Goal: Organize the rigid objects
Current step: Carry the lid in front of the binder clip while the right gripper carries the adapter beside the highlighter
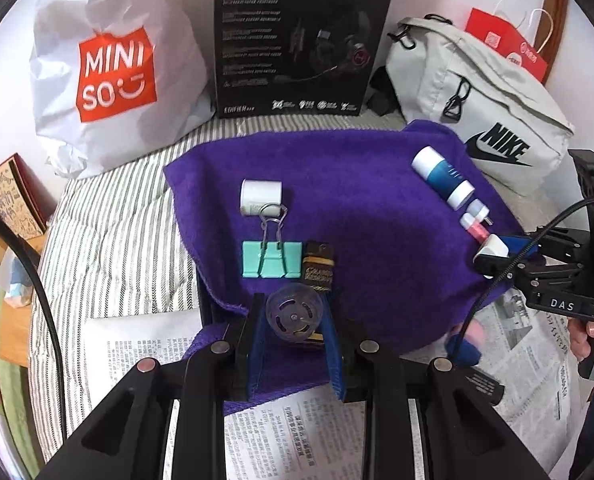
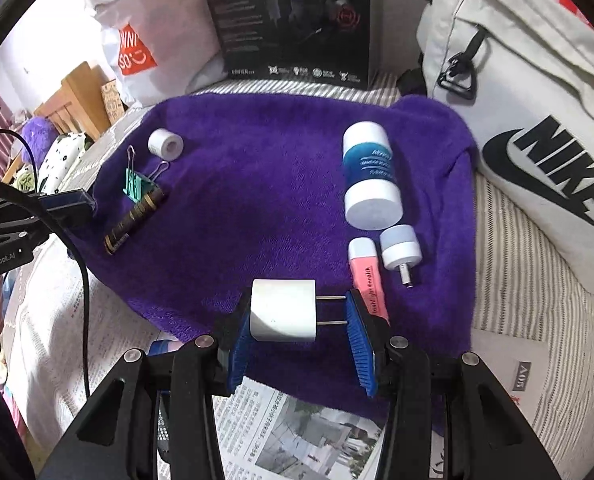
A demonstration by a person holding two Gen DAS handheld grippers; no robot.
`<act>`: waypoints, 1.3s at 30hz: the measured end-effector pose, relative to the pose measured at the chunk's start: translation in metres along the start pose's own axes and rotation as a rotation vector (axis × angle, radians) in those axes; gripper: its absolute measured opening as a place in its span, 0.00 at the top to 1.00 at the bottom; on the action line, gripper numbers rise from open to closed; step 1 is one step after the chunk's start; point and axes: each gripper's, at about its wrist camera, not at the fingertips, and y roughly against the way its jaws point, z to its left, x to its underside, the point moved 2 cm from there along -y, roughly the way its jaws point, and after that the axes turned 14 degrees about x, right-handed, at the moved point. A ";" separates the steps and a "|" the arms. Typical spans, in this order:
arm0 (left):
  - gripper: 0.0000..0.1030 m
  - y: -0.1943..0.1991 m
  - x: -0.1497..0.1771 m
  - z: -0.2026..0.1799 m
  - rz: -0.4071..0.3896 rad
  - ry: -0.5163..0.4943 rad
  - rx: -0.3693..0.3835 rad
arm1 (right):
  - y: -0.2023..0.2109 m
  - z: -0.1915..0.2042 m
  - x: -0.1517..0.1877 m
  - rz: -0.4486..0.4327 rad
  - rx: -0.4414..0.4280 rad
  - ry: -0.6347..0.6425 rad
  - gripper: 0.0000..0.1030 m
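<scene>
**Both grippers loaded over the purple cloth: placement notes**

Striped bedding with newspaper sheets carried a purple fleece cloth [image 1: 361, 216]; a white shopping bag, a black headset box and a grey sling bag stood behind it.

Left wrist view: the left gripper [image 1: 295, 320] was closed on a clear plastic reel [image 1: 295, 314], round, hard and see-through, held at the cloth's near edge. Just beyond lay a mint binder clip [image 1: 272, 259], its wire handles reaching a white tape roll [image 1: 261, 197], with a dark banded card [image 1: 318, 268] touching the clip's side. Judgement: the reel should go down flat beside this group, since on edge it would likely roll on the nap.

Right wrist view: the right gripper [image 2: 297, 318] clamped a white plug adapter [image 2: 283, 310] lengthwise, body against one pad, prong tips against the other. That hold looked thin; a low, slow set-down seemed wise. Near its right pad lay a pink highlighter [image 2: 367, 272], a small white capped connector [image 2: 401, 250] and a blue-and-white cylinder [image 2: 371, 176], all smooth plastic in a loose row.
</scene>
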 end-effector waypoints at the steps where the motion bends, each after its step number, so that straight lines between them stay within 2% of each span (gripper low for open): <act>1: 0.75 -0.002 0.001 0.001 0.003 0.003 0.000 | -0.002 0.001 0.000 0.005 -0.003 0.001 0.58; 16: 0.75 -0.033 -0.011 0.015 0.055 0.008 -0.025 | -0.013 0.003 -0.001 0.003 0.010 0.020 0.58; 22: 0.75 -0.041 -0.015 0.018 0.088 -0.019 -0.073 | -0.015 0.005 -0.004 -0.006 0.032 0.049 0.58; 39: 0.75 -0.044 -0.015 0.014 0.090 -0.042 -0.081 | -0.015 0.006 -0.003 -0.021 0.037 0.067 0.58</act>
